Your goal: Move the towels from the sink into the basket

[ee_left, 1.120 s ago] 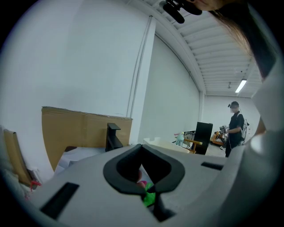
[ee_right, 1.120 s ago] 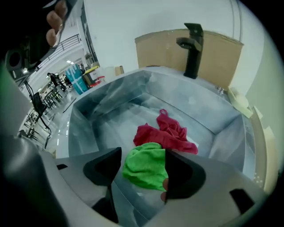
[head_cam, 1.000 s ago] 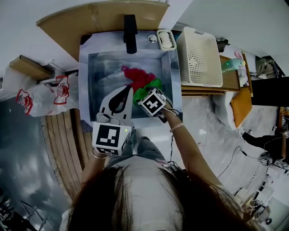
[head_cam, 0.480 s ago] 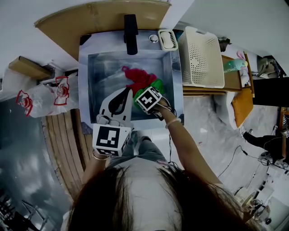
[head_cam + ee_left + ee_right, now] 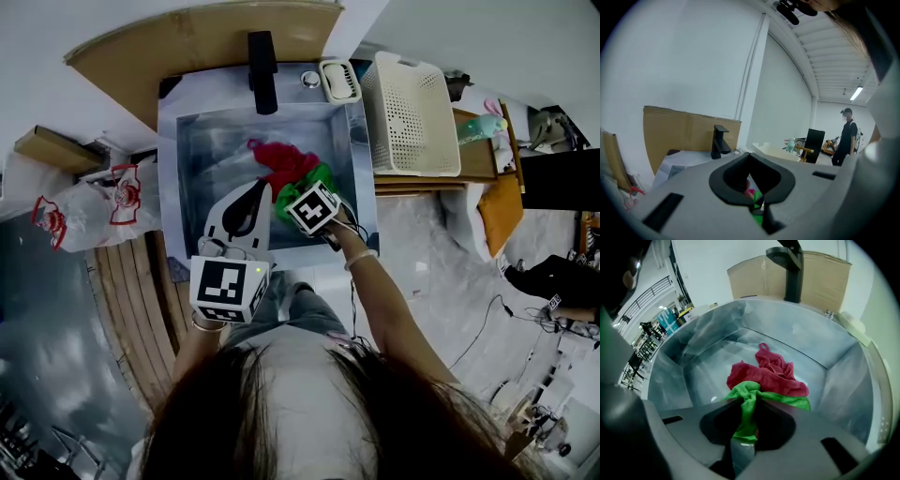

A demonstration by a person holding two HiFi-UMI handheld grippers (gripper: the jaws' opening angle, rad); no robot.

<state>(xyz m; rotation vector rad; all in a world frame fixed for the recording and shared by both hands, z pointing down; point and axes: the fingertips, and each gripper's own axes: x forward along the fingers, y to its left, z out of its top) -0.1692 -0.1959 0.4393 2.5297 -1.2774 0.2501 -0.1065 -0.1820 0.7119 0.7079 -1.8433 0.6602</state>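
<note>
**Right claw holds the green towel; the basket is past the sink's right wall**

The right claw [image 5: 749, 404] points steeply down into the sink [image 5: 202, 150]. Its jaws have just been closing, and now they are clenched on a bunched fold of the green towel [image 5: 746, 392]. The fold runs up between the two jaws, and the rest of the cloth spreads away from the claw toward the sink's right wall. The green towel lies on the sink's floor, in the right half, on the side near the person.

The red towel [image 5: 764, 373] touches it on the faucet [image 5: 262, 70] side. Its edge seems to lie over the far part of the green cloth. I judge that a lift may pull the red one along a little, or let it slide off.

The left claw [image 5: 261, 185] hangs over the sink's near-left part, almost level. Its jaws are together at the tips and nothing is between them. It is apart from both towels.

The relation that matters for the coming move is where the basket [image 5: 408, 103] stands. It is outside the sink, just beside the right rim, toward the faucet-side corner. The right claw is clearly the nearer one to it, and it already has the cloth. In my judgement the move is therefore to go up first, until the hanging towel clears the sink's right wall. Then it goes sideways over that wall and a little toward the faucet side, above the basket's open top. The red towel is still waiting in the sink.
</note>
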